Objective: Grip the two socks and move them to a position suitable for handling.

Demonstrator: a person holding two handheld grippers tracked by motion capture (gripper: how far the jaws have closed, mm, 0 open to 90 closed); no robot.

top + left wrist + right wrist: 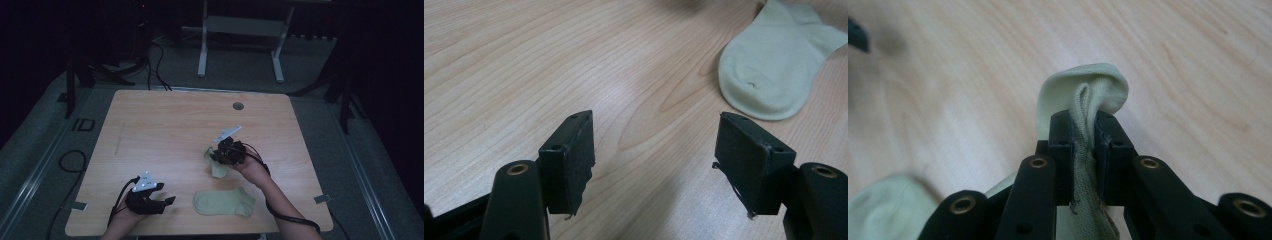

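Observation:
Two pale green socks are on the wooden table (pixel 165 125). One sock (pixel 225 202) lies flat near the front edge; its toe end (pixel 769 70) appears at the upper right of the left gripper view. My right gripper (pixel 223 152) is shut on the second sock (pixel 217 167), lifting it so it hangs crumpled toward the table; its fabric (pixel 1087 95) bulges out between the jaws. My left gripper (pixel 167 201) rests low at the front left, open, its jaws wide apart over bare wood (pixel 654 150), left of the flat sock.
A round cable hole (pixel 238 106) sits near the table's far edge. Beyond the table stands a white desk frame (pixel 240 30) on grey carpet. Cables (pixel 70 160) lie on the floor to the left.

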